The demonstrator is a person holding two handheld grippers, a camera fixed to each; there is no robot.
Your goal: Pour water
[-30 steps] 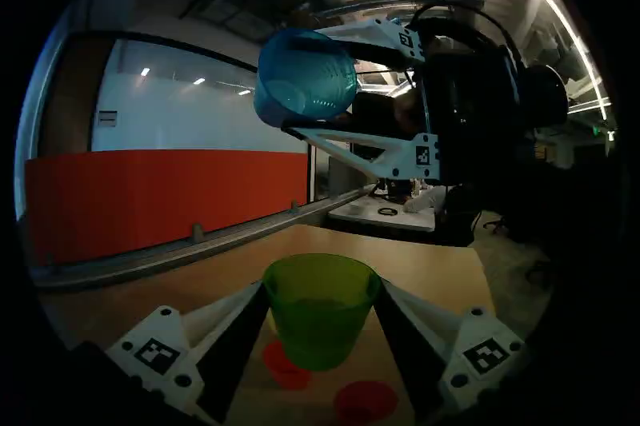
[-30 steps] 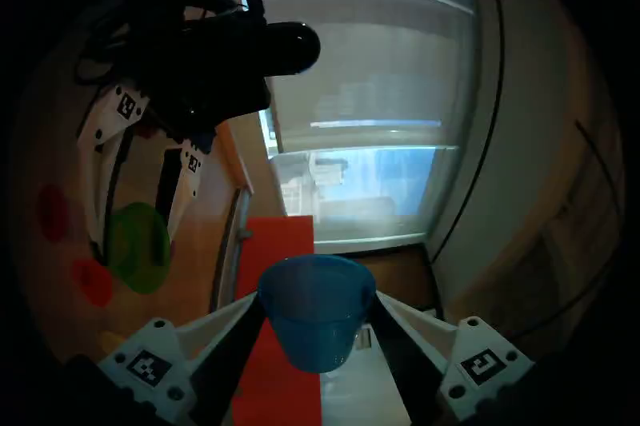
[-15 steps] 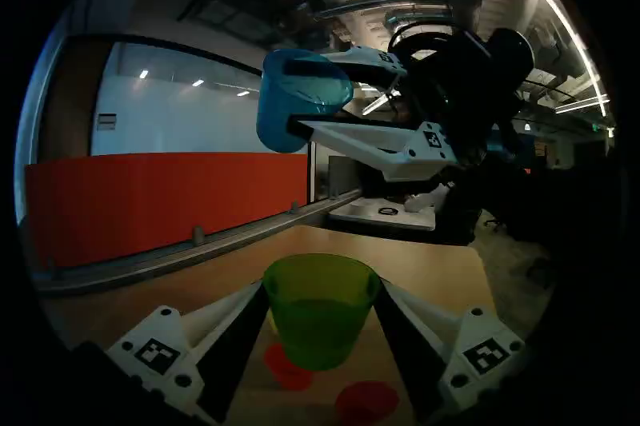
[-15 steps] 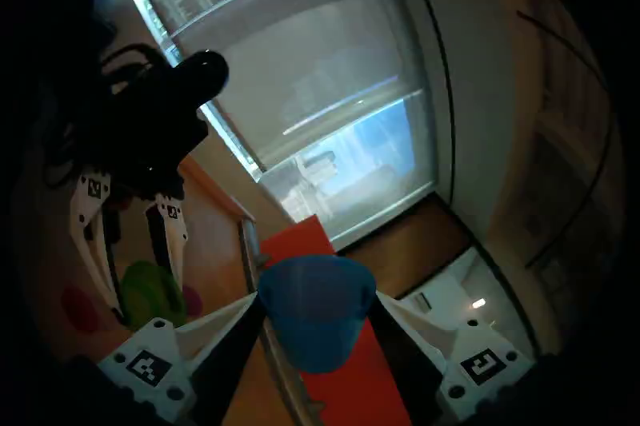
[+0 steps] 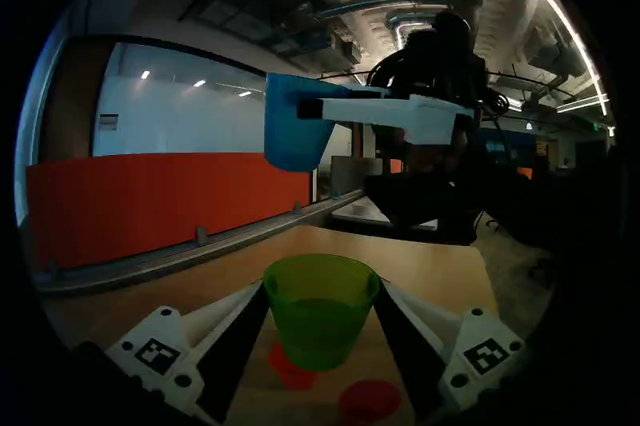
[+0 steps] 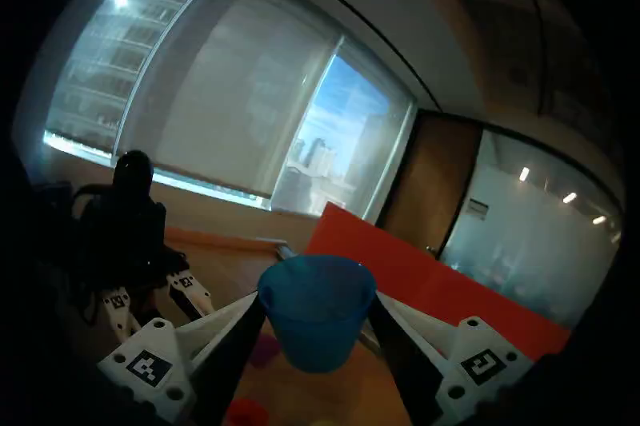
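Observation:
In the left gripper view my left gripper is shut on a translucent green cup that holds some water, just above the wooden table. Higher up in that view the right gripper holds a blue cup nearly upright, seen from the side. In the right gripper view that blue cup sits upright between my right gripper's fingers, which press on both its sides. The left gripper shows low at the left there, under a dark hand and camera body.
Red round discs lie on the table below the green cup. An orange-red wall panel and a metal rail run along the table's far edge. A large window with blinds spans the right gripper view.
The right gripper has rotated the blue cup from a tipped, mouth-toward-me pose back to nearly upright. The green cup has stayed in place, with water in it.

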